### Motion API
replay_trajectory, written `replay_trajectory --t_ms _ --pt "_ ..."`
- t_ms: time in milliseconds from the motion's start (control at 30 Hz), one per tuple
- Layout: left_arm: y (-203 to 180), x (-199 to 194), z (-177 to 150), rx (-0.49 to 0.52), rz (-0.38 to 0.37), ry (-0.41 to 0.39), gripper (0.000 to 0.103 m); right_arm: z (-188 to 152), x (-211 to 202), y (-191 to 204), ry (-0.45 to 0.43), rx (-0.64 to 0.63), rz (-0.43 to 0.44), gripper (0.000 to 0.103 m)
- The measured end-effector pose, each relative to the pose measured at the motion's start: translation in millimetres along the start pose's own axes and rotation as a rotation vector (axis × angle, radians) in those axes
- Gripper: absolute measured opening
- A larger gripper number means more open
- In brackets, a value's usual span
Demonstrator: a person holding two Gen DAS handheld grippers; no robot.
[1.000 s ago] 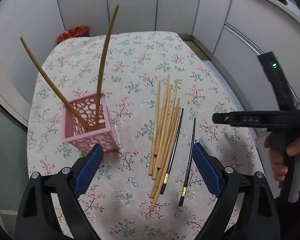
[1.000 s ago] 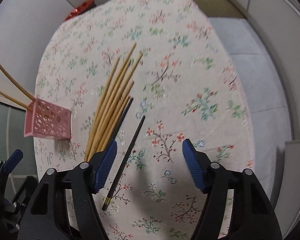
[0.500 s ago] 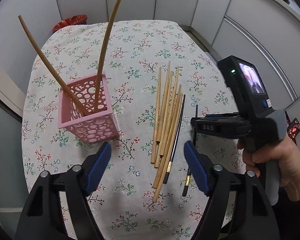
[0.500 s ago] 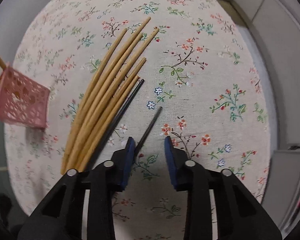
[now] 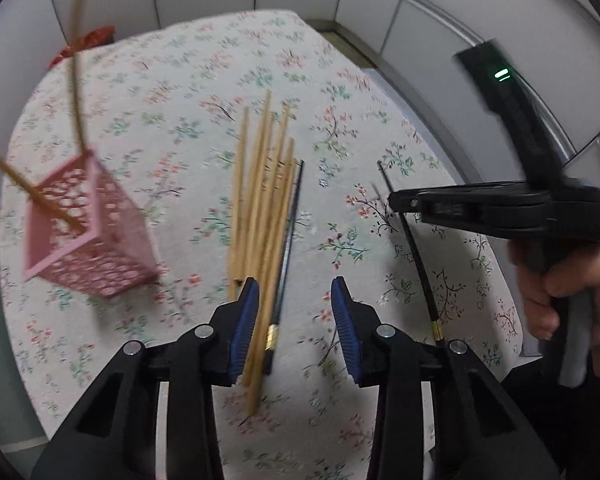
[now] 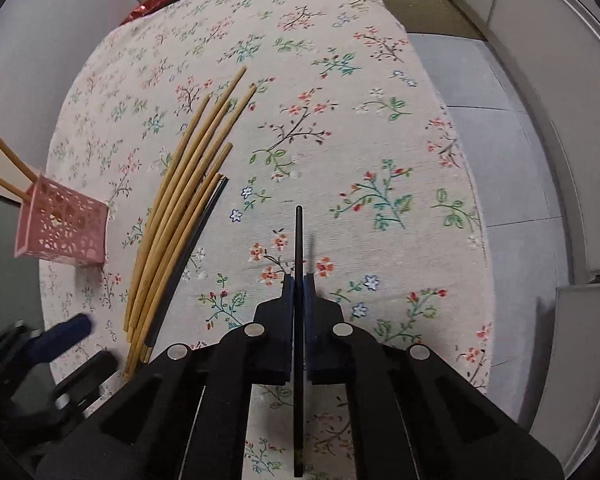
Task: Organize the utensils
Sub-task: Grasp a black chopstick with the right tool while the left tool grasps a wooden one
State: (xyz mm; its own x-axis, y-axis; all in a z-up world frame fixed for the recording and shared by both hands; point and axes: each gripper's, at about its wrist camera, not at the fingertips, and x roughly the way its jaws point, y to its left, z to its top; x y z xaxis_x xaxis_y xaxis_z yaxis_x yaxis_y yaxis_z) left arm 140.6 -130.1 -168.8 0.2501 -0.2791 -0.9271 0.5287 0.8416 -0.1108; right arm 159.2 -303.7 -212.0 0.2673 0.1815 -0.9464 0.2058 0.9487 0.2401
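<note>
Right gripper (image 6: pixel 296 280) fingers clamped on black chopstick (image 6: pixel 298 236), left gripper (image 5: pixel 294 300) fingers parted, empty.

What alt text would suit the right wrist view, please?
The right gripper is shut on a black chopstick over a floral cloth. To its left lie wooden chopsticks and a pink holder.

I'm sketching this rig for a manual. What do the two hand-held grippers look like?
Both the left hand-held gripper and the right hand-held gripper have black plastic frames with triangular cutouts, silver round pivot screws and ribbed blue finger pads. The right one has a black pistol-style handle and a lit green indicator.
</note>
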Motion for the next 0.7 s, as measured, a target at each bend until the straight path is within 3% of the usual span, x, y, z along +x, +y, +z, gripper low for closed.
replay_trajectory --t_ms 133,333,700 --pt "-1.7 32.1 21.9 -0.042 -0.003 0.044 0.019 -2.0 -4.5 -13.4 0.001 0.022 0.032 0.003" --pt "3.5 58.2 44.4 -0.095 -0.024 0.052 0.009 4.4 -7.1 -18.2 -0.002 0.023 0.061 0.003" --pt "-0.9 90.7 65.9 -0.079 0.057 0.067 0.007 11.1 -8.8 -23.5 0.002 0.027 0.082 0.003"
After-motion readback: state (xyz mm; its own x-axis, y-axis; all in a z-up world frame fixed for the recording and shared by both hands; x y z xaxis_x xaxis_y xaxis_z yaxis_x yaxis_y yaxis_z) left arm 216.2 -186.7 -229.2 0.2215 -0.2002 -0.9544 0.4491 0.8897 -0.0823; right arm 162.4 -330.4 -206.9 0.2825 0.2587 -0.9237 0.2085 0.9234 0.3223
